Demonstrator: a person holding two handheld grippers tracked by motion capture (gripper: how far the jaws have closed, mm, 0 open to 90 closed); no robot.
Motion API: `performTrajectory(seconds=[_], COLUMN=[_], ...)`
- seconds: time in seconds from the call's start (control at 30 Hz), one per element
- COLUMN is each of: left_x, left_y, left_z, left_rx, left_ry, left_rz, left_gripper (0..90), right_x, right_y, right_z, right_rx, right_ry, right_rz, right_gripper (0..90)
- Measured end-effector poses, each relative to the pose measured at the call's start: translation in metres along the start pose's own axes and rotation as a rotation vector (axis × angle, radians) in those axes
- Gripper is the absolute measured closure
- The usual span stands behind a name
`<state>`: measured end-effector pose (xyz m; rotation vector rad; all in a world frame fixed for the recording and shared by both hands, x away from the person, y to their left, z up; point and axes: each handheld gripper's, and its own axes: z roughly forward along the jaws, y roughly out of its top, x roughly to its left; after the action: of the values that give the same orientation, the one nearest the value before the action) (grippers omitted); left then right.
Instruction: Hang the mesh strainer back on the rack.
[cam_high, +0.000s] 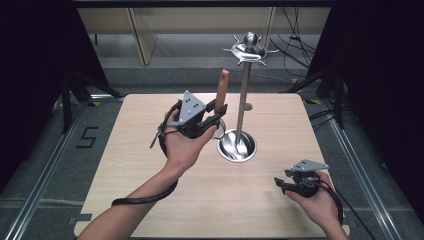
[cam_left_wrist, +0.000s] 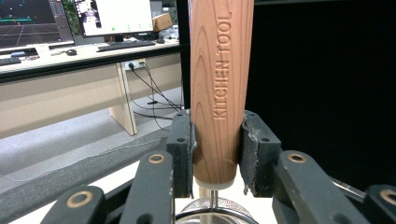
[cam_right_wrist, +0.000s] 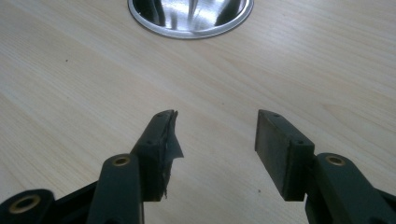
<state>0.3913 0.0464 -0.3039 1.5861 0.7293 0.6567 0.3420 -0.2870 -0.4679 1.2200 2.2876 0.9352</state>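
Strainer (cam_high: 221, 92), gripped upright by its handle in the left tongs (cam_high: 216, 113) beside the rack (cam_high: 244, 100), seems mid-hanging, needing a lift to a hook; right tongs (cam_high: 281, 182) gape empty.

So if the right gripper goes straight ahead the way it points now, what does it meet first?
Probably the round steel base of the utensil stand. The right gripper has open, empty jaws aimed low across the bare table toward that base. Depth is unclear; it might graze the tabletop first.

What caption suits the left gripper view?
Left gripper fingers clamp a wooden strainer handle marked KITCHEN TOOL.
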Motion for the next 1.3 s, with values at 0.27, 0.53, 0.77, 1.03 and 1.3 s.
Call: performTrajectory(seconds=[0.27,0.53,0.77,1.03,1.3], left_x=[-0.001,-0.003,-0.003,-0.004,-0.006], left_y=[0.002,0.005,0.009,0.011,0.013], left_z=[0.003,0.006,0.009,0.014,0.018], left_rx=[-0.005,-0.01,-0.011,-0.009,-0.008], left_ry=[0.01,0.018,0.031,0.037,0.04], left_rz=[0.004,0.008,0.01,0.017,0.011], left_gripper=[67.7,67.7,67.7,67.7,67.7], right_x=[0.0,0.002,0.0,0.002,0.002], right_y=[0.0,0.001,0.0,0.0,0.0], right_z=[0.0,0.0,0.0,0.0,0.0], right_rx=[0.0,0.001,0.0,0.0,0.001], right_ry=[0.0,0.004,0.001,0.005,0.007], right_rz=[-0.001,0.023,0.001,0.024,0.024], right_gripper=[48.6,48.6,48.6,48.6,48.6])
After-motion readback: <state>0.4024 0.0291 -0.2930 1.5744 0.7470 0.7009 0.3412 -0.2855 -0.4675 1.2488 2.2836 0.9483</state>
